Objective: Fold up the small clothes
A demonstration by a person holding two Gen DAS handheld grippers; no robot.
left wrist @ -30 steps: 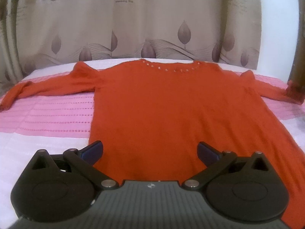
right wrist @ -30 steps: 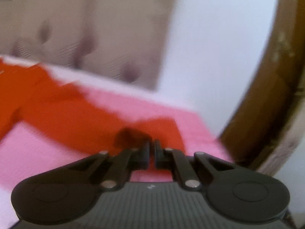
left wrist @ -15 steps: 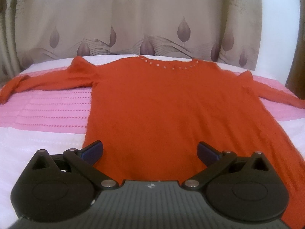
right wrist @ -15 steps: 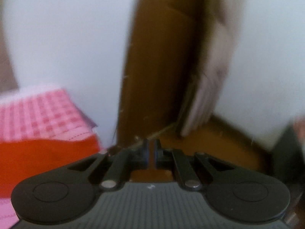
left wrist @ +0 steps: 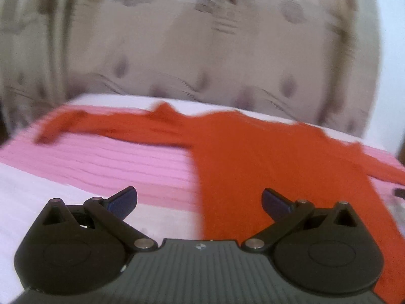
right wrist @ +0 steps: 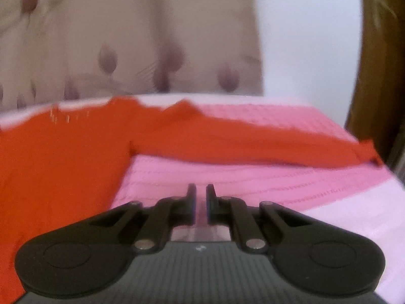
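An orange long-sleeved sweater (left wrist: 265,157) lies flat on the bed, sleeves spread out to both sides. In the left wrist view my left gripper (left wrist: 200,200) hangs open above the sweater's lower left edge, nothing between its fingers. In the right wrist view the sweater (right wrist: 63,162) fills the left side, and its right sleeve (right wrist: 253,144) stretches to the bed's right edge. My right gripper (right wrist: 201,197) is shut with nothing in it, above the pink sheet just below that sleeve. Both views are blurred.
The bed has a pink band (left wrist: 114,162) (right wrist: 253,182) across a white sheet (left wrist: 30,202). A beige leaf-patterned curtain (left wrist: 202,50) hangs behind it. A brown wooden frame (right wrist: 374,76) stands at the right, beside a white wall (right wrist: 303,38).
My left gripper has swung left, so the sweater now sits right of centre. My right gripper has swung back from the wooden frame to the bed and faces the right sleeve, still shut.
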